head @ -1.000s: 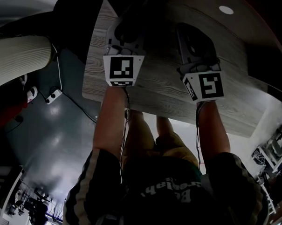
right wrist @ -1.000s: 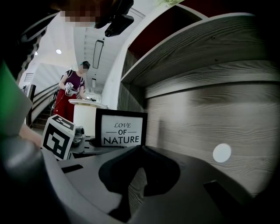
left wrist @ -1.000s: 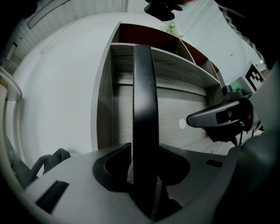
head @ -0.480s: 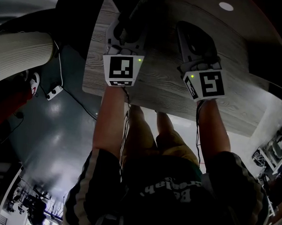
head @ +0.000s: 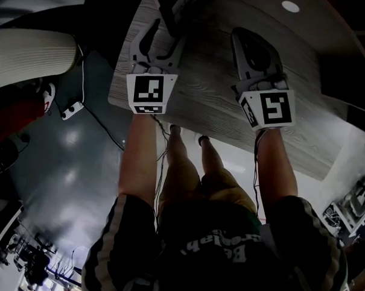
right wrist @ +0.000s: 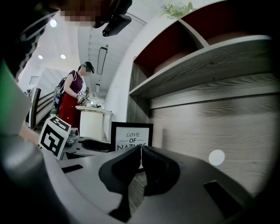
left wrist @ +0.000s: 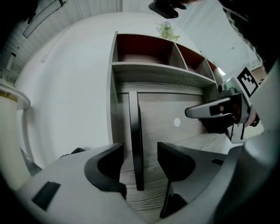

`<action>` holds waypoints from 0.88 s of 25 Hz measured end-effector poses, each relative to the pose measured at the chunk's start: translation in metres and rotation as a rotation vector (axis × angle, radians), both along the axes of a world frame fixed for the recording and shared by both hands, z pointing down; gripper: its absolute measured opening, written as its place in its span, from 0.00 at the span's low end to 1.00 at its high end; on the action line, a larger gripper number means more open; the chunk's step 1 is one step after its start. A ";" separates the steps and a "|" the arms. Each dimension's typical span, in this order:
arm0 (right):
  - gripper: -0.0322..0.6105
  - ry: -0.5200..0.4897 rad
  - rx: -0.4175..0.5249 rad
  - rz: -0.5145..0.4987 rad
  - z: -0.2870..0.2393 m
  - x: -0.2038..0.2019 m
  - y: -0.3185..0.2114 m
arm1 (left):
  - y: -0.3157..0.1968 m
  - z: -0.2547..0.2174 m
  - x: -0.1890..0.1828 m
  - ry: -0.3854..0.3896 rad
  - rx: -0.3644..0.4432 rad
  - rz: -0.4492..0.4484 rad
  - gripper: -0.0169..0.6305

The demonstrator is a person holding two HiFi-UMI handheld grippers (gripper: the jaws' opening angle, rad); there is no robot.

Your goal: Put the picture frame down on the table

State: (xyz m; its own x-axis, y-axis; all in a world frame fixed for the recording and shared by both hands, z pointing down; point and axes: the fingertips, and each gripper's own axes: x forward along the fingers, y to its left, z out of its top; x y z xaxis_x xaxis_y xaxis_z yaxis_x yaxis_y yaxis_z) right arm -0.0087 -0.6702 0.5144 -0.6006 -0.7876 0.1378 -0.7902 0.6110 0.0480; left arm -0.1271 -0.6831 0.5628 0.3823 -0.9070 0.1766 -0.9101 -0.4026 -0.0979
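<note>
The picture frame (left wrist: 136, 144) stood on its edge on the wood-grain desk (head: 199, 106), so the placing looked done. Only drawing the grippers away seemed left. The left gripper (left wrist: 140, 151) had just been spreading its jaws. They stood wide, with the frame edge-on between them and touching neither pad. The right gripper (right wrist: 141, 153), jaws pressed together on nothing, faced the frame's printed front from nearby.

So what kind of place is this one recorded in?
Probably a furnished desk set-up inside a larger indoor hall, not a lived-in home: a wood-grain table with a shelf unit, a picture frame standing on it, and another person at a white counter behind.
</note>
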 end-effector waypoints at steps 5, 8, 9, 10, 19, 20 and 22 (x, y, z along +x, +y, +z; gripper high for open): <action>0.11 -0.011 0.002 -0.005 -0.015 0.008 0.021 | 0.033 -0.016 -0.002 -0.006 -0.014 -0.010 0.43; 0.11 -0.023 0.000 -0.002 -0.030 0.016 0.037 | 0.057 -0.037 0.005 -0.011 -0.015 -0.001 0.42; 0.11 -0.026 -0.001 -0.001 -0.037 0.019 0.043 | 0.067 -0.046 0.009 -0.014 -0.016 0.006 0.42; 0.11 -0.026 -0.003 -0.002 -0.044 0.021 0.050 | 0.076 -0.056 0.013 -0.016 -0.018 0.013 0.42; 0.11 -0.007 -0.033 -0.004 -0.107 0.046 0.125 | 0.151 -0.159 0.055 -0.013 0.000 0.064 0.39; 0.11 -0.001 -0.032 -0.001 -0.113 0.048 0.133 | 0.160 -0.167 0.060 -0.017 0.003 0.075 0.39; 0.11 0.008 -0.025 0.004 -0.126 0.051 0.150 | 0.177 -0.179 0.069 -0.018 0.003 0.093 0.37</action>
State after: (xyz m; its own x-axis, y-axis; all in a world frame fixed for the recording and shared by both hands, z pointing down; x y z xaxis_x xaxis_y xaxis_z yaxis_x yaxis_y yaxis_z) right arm 0.0421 -0.5204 0.3885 -0.5960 -0.7864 0.1622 -0.7924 0.6087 0.0396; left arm -0.0579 -0.5059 0.3842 0.4619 -0.8682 0.1813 -0.8668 -0.4852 -0.1151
